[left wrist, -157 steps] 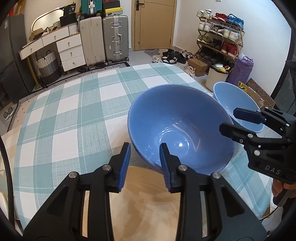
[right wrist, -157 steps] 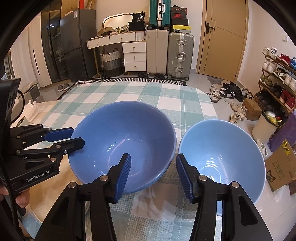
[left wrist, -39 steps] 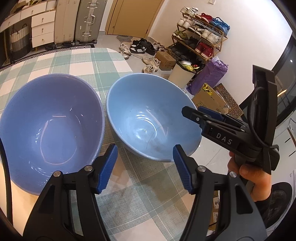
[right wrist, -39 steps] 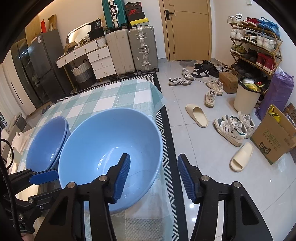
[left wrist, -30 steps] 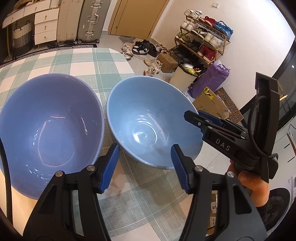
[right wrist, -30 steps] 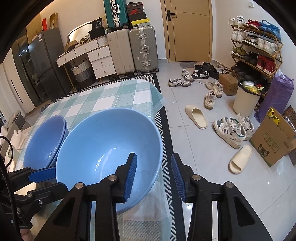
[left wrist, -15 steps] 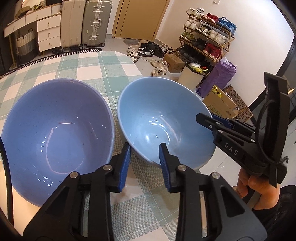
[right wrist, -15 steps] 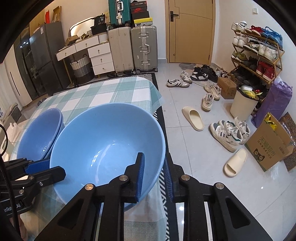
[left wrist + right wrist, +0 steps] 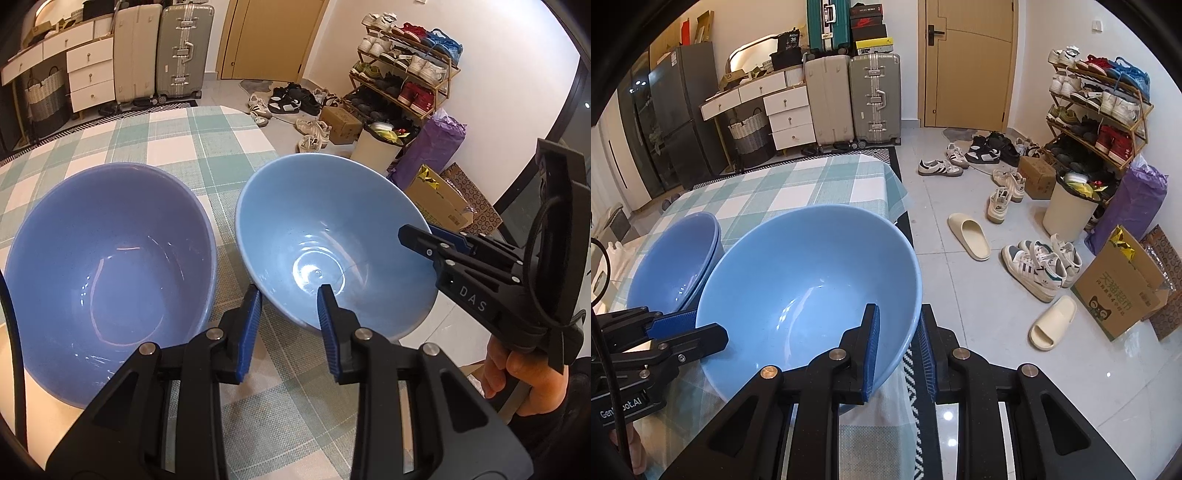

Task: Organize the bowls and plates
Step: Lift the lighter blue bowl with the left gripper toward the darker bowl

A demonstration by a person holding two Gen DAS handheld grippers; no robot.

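Blue bowls number two: both grippers, left [image 9: 290, 314] and right [image 9: 897, 341], clamp the paler bowl's [image 9: 332, 236] rim.

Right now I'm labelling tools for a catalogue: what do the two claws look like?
Both are black plastic with blue ribbed pads and silver rivets. The right claw reads "DAS" in white and carries a black looped cable. The left claw reads "GenRobot.AI", also with a black cable.

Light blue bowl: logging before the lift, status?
Both grippers, left and right, clamped on light blue bowl rim. Darker bowl beside it, apart. Nothing blocking.
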